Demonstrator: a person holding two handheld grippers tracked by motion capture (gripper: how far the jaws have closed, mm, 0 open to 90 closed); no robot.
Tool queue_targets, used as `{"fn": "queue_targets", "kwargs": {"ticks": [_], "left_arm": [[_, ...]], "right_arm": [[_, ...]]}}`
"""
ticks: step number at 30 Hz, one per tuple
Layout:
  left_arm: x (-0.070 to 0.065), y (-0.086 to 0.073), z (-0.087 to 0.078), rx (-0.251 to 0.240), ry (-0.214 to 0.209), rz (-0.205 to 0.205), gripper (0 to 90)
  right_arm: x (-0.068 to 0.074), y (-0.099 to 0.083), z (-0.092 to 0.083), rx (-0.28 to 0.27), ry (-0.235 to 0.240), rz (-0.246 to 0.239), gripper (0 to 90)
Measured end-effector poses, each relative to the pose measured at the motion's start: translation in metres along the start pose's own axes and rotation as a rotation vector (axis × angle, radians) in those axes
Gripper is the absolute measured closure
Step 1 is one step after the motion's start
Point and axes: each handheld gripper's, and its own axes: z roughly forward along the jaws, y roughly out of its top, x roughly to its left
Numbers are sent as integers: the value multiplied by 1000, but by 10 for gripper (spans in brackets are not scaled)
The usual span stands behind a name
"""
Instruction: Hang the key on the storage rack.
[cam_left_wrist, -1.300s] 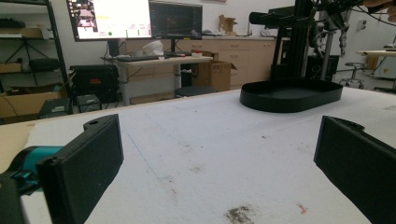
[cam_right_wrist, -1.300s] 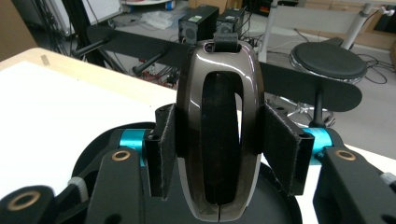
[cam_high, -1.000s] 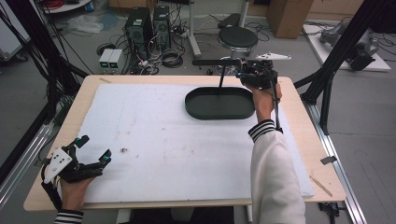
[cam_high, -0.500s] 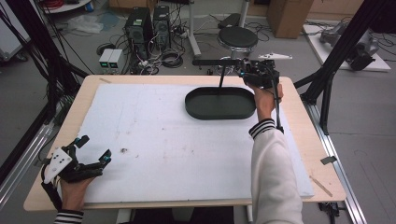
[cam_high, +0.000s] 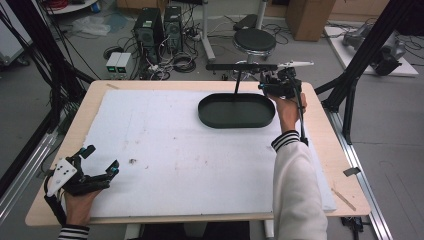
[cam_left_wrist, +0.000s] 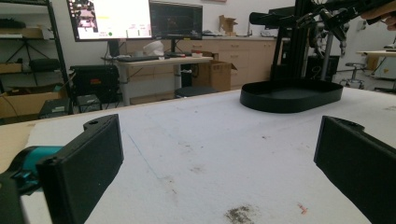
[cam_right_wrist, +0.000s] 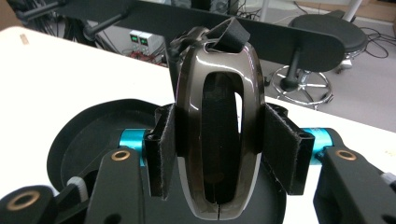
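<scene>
Two tools noted. We find the right tool (cam_right_wrist: 219, 154) clamped on a glossy dark oval ring (cam_right_wrist: 218, 135), held above the far right rim of the black oval tray (cam_high: 236, 111). We find the left tool (cam_high: 92, 170), jaws spread and grasping nothing, resting low at the near left corner of the white-covered surface (cam_high: 175, 150). Stool (cam_high: 255, 40) and computers (cam_high: 157, 25) stand beyond.

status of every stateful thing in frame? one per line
Left gripper: open, empty, at the table's near left corner.
Right gripper: shut on the dark glossy oval ring.
Oval ring: held upright above the tray.
Black oval tray: empty, on the white mat.
</scene>
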Motion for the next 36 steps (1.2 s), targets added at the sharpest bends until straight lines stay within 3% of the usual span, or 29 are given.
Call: {"fn": "queue_targets", "kwargs": {"ticks": [9,15,24,25,26,27,28,29,32,33,36], "left_arm": [[0,0,0,0,1,-1,18],[0,0,0,0,1,0,18],[0,0,0,3,3,-3,18],[1,0,0,1,3,-5,18],[1,0,0,1,3,-5,18],[1,0,0,2,3,-4,18],[1,0,0,2,3,-3,18],[1,0,0,2,3,-5,18],[1,0,0,2,3,-5,18],[1,0,0,1,3,-6,18],[1,0,0,2,3,-5,18]], "right_arm": [[2,-9,11,58,8,-38,478],[-1,-24,18,78,20,-14,477],[0,-26,23,95,34,-16,468],[0,-27,24,88,38,-11,379],[0,-27,24,88,38,-11,379],[2,-25,24,61,15,-2,212],[2,-25,24,61,15,-2,212],[4,-25,24,57,0,2,94],[5,-26,22,71,9,-2,80],[9,-27,16,42,2,-23,4],[10,-30,7,5,30,-38,4]]}}
